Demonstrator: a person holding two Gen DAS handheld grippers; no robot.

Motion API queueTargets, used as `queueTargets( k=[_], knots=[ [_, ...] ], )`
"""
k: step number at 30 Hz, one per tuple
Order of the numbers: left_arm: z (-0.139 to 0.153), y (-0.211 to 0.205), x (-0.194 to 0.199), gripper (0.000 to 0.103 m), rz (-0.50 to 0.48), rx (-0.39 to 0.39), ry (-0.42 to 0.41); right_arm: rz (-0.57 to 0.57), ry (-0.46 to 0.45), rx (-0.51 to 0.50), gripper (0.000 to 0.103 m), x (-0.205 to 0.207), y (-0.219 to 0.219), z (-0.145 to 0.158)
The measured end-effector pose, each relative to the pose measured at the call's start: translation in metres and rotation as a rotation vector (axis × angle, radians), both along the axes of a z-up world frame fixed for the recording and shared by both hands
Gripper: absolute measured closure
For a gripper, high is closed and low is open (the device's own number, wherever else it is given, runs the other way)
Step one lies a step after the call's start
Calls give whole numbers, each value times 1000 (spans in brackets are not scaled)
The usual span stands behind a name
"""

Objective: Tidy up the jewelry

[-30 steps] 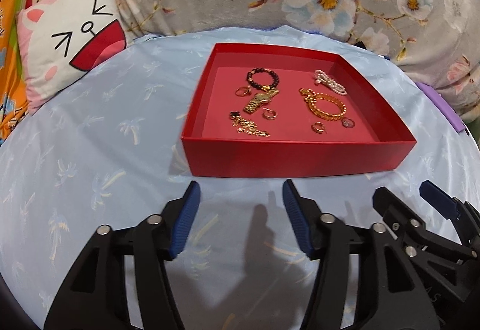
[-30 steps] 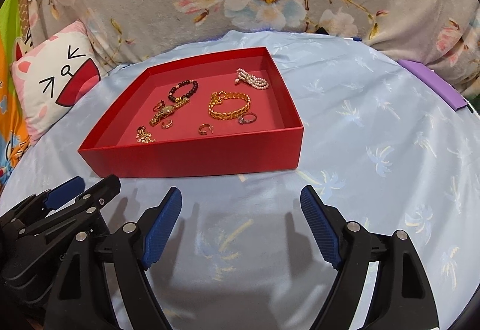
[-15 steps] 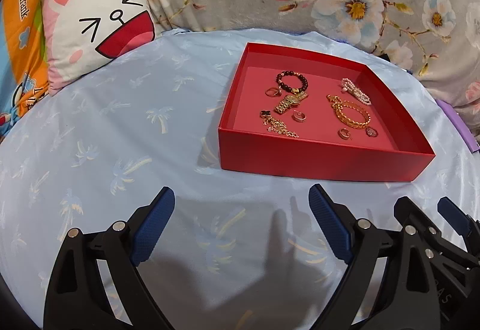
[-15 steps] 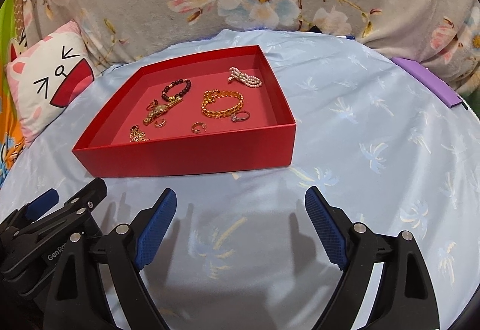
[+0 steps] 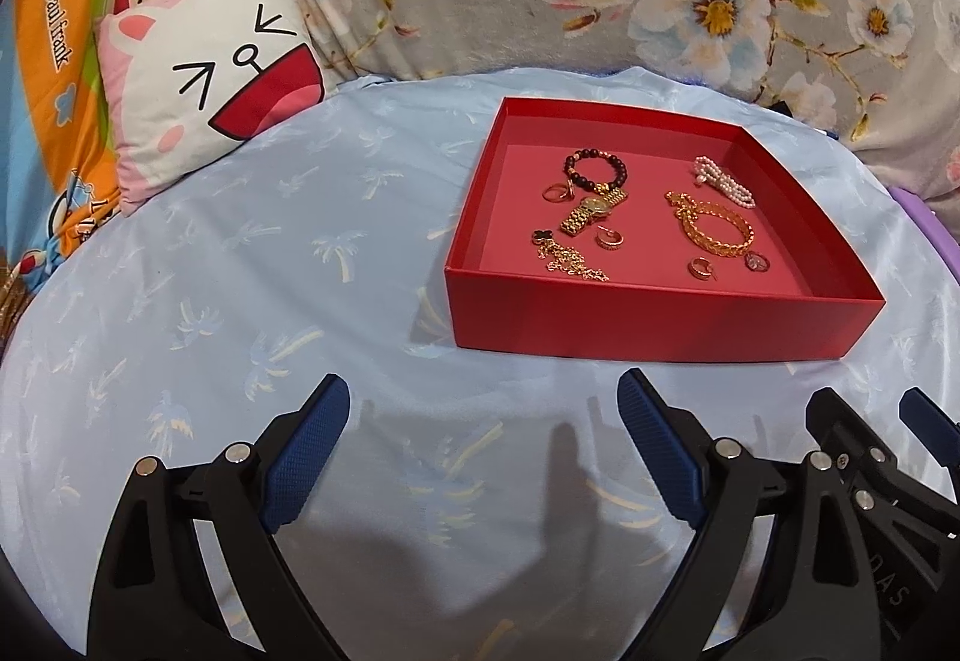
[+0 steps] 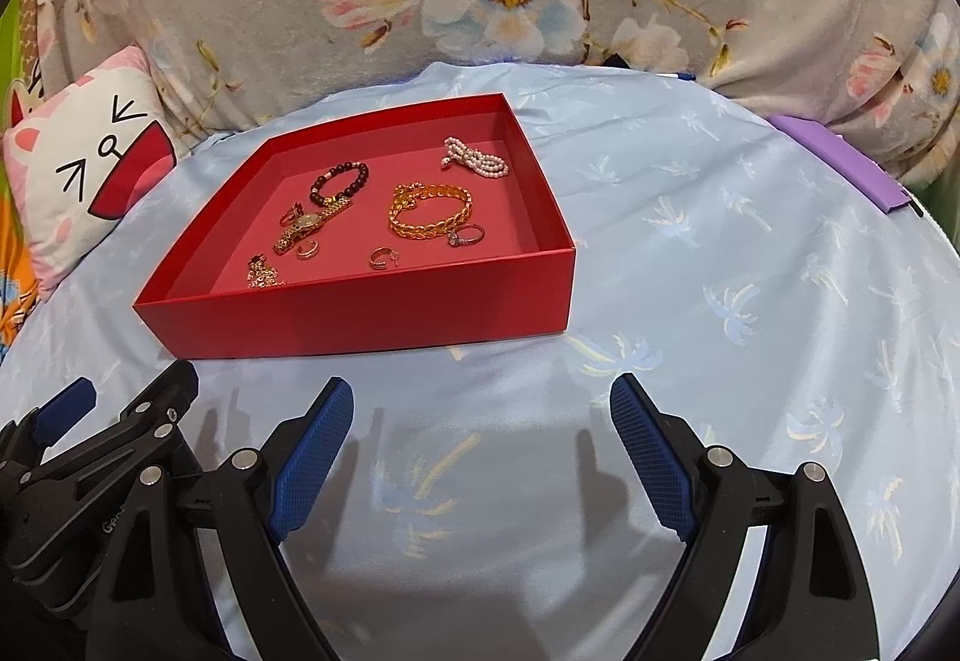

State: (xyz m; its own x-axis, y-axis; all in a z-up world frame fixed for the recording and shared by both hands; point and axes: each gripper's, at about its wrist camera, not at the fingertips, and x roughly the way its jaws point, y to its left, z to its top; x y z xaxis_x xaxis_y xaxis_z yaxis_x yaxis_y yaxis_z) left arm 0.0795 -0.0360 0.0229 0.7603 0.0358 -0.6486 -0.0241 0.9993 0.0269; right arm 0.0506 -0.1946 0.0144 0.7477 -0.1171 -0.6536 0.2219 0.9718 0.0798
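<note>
Both the left gripper (image 5: 483, 409) and the right gripper (image 6: 480, 409) hold their blue fingers (image 5: 309, 442) wide with nothing between them above the pale blue sheet (image 6: 720, 301), just short of the red tray (image 5: 600, 319) (bracelets, rings, a gold watch (image 5: 591, 214) inside).

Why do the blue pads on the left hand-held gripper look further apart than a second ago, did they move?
Yes. The left hand-held gripper opened wider: its pads spread sideways over the blue sheet; nothing lies between them.
</note>
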Motion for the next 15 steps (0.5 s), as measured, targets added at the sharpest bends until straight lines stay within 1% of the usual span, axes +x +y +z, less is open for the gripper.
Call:
queueTargets(
  k=[5,15],
  knots=[
    [1,3,-2,15,0,-12,-14,7,-17,12,17,-3,0,2],
    [3,3,-4,13,9,-10,-26,8,-27,11,17,-4,1,3]
  ],
)
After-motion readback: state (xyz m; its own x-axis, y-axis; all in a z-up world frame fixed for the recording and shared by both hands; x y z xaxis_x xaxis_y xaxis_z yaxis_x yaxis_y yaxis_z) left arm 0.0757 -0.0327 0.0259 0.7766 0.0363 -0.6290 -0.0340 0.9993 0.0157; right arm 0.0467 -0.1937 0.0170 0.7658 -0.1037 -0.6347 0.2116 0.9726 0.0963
